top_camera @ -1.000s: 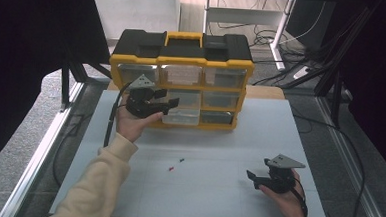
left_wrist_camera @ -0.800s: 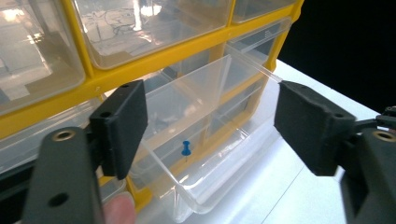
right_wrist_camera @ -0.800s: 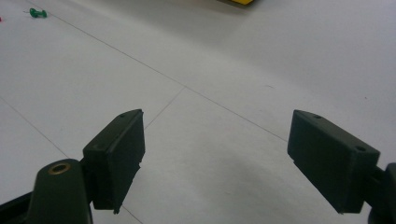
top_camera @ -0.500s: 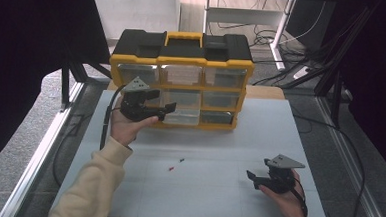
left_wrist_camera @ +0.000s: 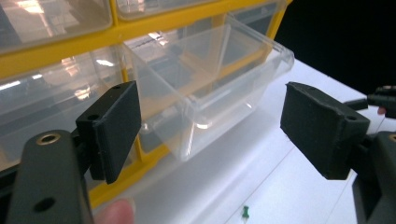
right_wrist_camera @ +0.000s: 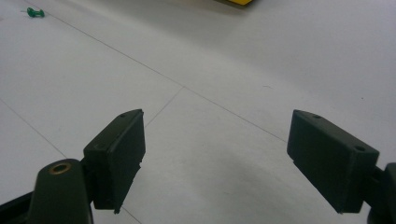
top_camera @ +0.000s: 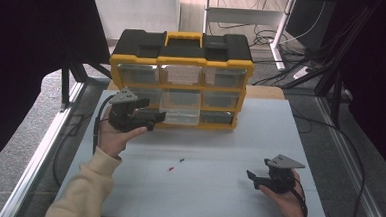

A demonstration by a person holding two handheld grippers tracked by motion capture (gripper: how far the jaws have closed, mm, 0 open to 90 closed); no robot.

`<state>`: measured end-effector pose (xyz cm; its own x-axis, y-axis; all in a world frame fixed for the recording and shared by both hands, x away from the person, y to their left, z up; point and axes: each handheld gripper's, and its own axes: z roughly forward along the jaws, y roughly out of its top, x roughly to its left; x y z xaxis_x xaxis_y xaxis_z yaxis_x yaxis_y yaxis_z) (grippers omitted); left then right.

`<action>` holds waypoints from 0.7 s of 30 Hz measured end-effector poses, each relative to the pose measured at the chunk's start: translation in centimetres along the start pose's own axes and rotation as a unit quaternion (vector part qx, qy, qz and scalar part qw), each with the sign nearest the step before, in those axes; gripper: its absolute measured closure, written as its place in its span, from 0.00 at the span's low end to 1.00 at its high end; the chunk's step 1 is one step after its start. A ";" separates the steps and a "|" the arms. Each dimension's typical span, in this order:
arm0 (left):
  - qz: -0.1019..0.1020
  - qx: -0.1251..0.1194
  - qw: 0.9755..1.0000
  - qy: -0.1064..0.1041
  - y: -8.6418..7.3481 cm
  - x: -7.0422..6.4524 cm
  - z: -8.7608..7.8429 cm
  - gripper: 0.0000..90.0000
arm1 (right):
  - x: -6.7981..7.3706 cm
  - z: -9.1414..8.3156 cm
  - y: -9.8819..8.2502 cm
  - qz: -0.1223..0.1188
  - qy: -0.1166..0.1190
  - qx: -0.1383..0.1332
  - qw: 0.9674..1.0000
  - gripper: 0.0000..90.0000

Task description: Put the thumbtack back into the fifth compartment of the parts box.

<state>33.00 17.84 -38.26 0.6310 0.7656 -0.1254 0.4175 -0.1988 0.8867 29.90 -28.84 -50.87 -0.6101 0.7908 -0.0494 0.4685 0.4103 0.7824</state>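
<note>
The left tongs (left_wrist_camera: pixel 210 135), just opened wide, grasp nothing before the pulled-out clear drawer (left_wrist_camera: pixel 210 88); the right tongs (right_wrist_camera: pixel 233 163) rest released, apparently on the tabletop (right_wrist_camera: pixel 243 70).

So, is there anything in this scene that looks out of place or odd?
Yes. One clear drawer in the middle row of the yellow organizer stands pulled out while the others sit flush; it looks empty. Two small pins, red and green, lie loose on the white table.
</note>
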 end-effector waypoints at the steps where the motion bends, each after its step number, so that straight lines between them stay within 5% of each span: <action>1: 0.002 0.002 1.000 0.000 -0.1 0.0 -0.1 0.23 | 0.0 0.0 0.0 0.000 0.000 0.000 1.000 0.21; 10: 0.005 0.013 1.000 -0.008 -1.1 -0.3 -0.2 0.23 | 0.0 0.0 0.0 -0.001 -0.001 0.002 1.000 0.21; 21: 0.005 0.065 0.997 -0.031 -3.4 -0.7 1.4 0.23 | 0.0 0.1 0.0 -0.002 -0.001 0.002 1.000 0.21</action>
<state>32.06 17.17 -41.85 0.6723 0.7253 -0.1481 0.4900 -0.2861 0.8234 29.92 -28.81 -50.91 -0.6106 0.7902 -0.0527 0.4686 0.4142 0.7803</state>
